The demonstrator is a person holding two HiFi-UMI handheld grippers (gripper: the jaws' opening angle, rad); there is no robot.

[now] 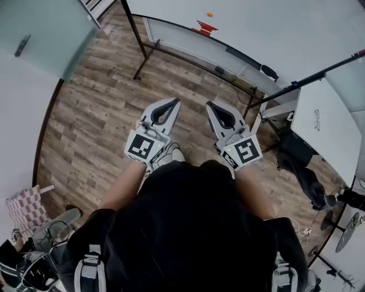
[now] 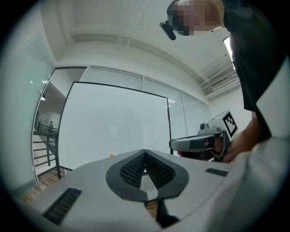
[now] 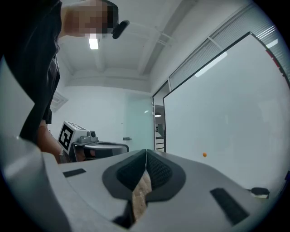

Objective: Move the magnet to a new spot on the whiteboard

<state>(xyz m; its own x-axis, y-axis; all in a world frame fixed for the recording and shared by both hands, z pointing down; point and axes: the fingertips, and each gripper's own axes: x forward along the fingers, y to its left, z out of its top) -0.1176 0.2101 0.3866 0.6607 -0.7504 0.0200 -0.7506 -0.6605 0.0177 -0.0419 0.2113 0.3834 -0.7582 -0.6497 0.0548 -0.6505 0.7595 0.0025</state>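
The magnet (image 1: 209, 14) is a small, round, orange dot on the white face of the whiteboard (image 1: 274, 28). It sits low on the board, on bare surface, with nothing touching it. In the head view a red patch (image 1: 204, 27) lies just below it on the board; whether that is a mark or an object cannot be told. In the right gripper view the magnet (image 3: 205, 155) shows as a tiny orange spot near the board's lower part, and in the left gripper view it (image 2: 111, 155) just clears the top of the gripper body.

The whiteboard has a thin black frame (image 2: 67, 113) and stands on black legs over a wood-plank floor (image 1: 102, 102). A frosted glass door (image 1: 40, 28) is at the head view's upper left, and a white table (image 1: 336, 142) stands to the right.

Both tools are well apart from the board and the magnet. The left gripper (image 1: 175, 101) and the right gripper (image 1: 209, 104) are held side by side in front of the person (image 1: 188, 228), pointing toward the board. Each carries a marker cube (image 1: 142, 147) at its rear. The left gripper's jaws are pressed together tip to tip, and its ribbed pads (image 2: 136, 168) hold nothing. The right gripper's jaws are likewise closed on each other and empty, with only floor showing through the gap behind the tips.
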